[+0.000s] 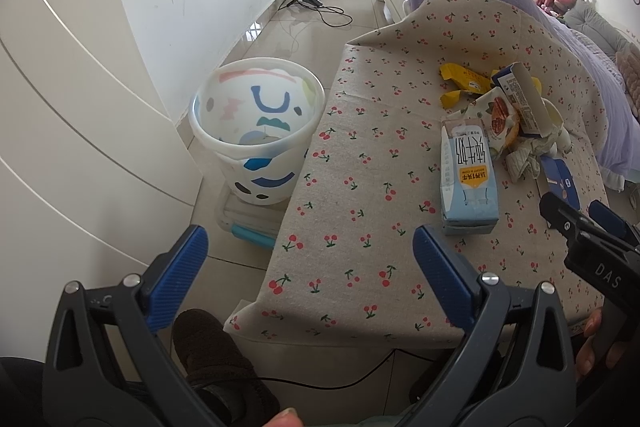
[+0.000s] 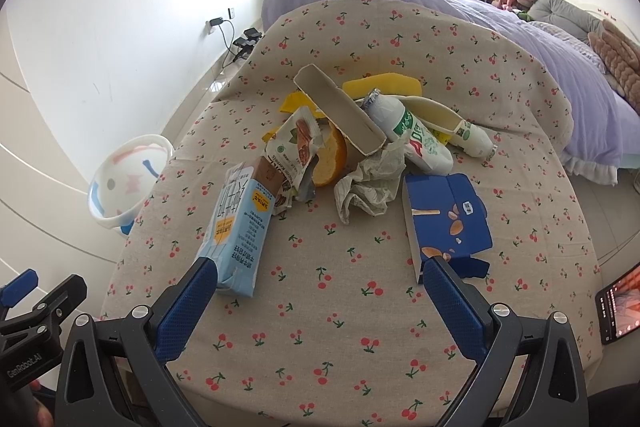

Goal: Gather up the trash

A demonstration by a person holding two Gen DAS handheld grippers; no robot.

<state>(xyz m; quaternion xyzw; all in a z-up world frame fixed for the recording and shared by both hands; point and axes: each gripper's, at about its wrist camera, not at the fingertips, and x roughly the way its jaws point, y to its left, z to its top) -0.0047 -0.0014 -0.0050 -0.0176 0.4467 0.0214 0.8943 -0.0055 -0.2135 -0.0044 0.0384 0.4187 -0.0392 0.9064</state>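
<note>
1. While both grippers hang low over the near edge of the beige cherry-print tablecloth [image 2: 340,307], nothing is held in either one.
2. The left gripper [image 1: 310,251] has its blue ribbed fingers [image 1: 182,267] spread wide apart, one over the tiled floor and one over the cloth's near left corner.
3. The right gripper [image 2: 320,285] is likewise spread wide, its jaws empty; its left finger overlaps the bottom end of the light-blue milk carton [image 2: 240,227] in that view (touching or merely in front, I cannot tell).
4. The trash sits in a loose heap in the middle of the cloth: the milk carton lying on its side nearest the grippers, a crumpled white paper wad [image 2: 370,187], a flattened dark-blue cardboard box [image 2: 448,223], a white plastic bottle with a green label [image 2: 408,135], a long grey cardboard sleeve [image 2: 340,107] propped across the heap, a printed nut-snack pouch [image 2: 296,143] and yellow wrappers [image 1: 464,79].
5. A translucent white plastic bin with painted shapes [image 1: 256,131] stands on the floor just beside the table's left edge, near the white wall.
</note>
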